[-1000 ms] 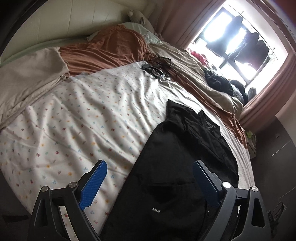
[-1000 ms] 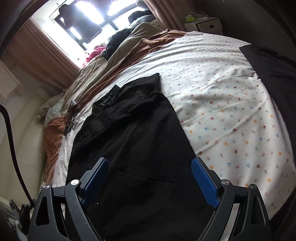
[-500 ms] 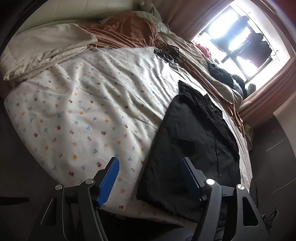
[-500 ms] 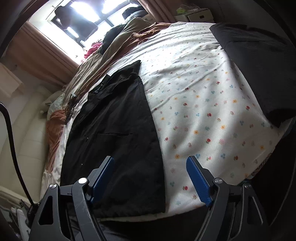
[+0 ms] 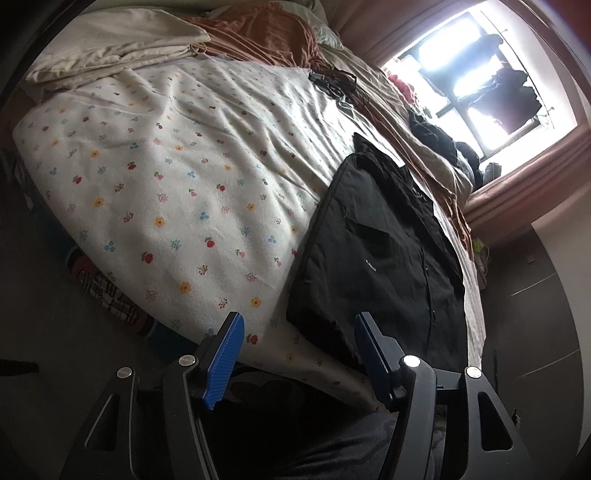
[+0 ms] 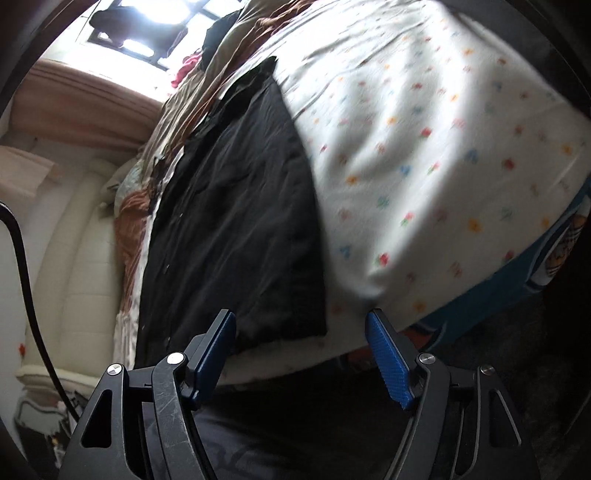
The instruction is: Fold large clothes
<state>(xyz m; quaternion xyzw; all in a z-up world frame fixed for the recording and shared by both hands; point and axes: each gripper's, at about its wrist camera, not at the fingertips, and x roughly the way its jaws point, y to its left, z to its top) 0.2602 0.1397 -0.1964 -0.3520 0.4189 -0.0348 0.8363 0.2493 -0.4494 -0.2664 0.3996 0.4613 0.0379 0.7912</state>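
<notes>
A black jacket lies flat on the flowered bed sheet, folded into a long strip that runs away from me. My left gripper hovers just off the bed's near edge in front of the jacket's near left corner. Its jaws are closing, with no cloth pressed between the blue pads. In the right wrist view the same jacket shows. My right gripper hangs before its near right corner at the mattress edge. Its jaws are closing too, and its pads touch nothing.
A beige blanket and a rust-brown one are piled at the bed's far end, with a tangle of cables nearby. Dark clothes lie under the bright window. A cream headboard and a black cable are at the left.
Both grippers drew back toward the near edge of the bed and sank lower, and their jaws narrowed. A second black garment at the right of the earlier right wrist frames is out of sight now.
</notes>
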